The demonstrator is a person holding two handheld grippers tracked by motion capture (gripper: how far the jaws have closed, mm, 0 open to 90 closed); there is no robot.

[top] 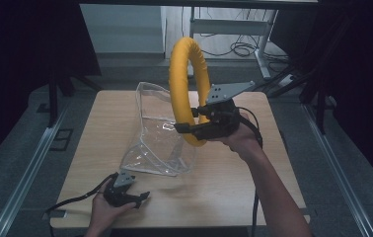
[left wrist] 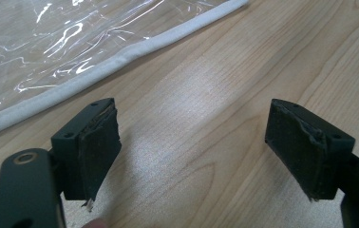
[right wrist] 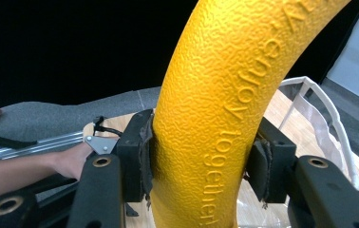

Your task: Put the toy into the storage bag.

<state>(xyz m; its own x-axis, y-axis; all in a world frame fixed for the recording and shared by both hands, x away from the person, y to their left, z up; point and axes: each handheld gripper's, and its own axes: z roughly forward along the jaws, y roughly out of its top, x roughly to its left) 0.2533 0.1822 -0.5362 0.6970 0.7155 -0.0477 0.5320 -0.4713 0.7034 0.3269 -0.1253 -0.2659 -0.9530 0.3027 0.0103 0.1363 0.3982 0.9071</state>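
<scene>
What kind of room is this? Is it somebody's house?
Probably not a house, more likely a lab or workshop. A bare wooden table stands on grey floor between metal rails, with loose cables trailing behind it.

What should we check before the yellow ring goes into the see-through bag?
1. Right tongs grip the yellow ring: ok, both pads press its sides.
2. Ring lifted off the wooden table: ok, held upright above it.
3. Clear plastic bag within reach: ok, it sits beside the ring.
4. Bag mouth open wide enough: cannot tell, the plastic is see-through and crumpled.
5. Left tongs ready to help: ok, open, with nothing between them, low over the table near the bag's white edge.
6. Bag held steady: not ok, nothing grips it.
</scene>
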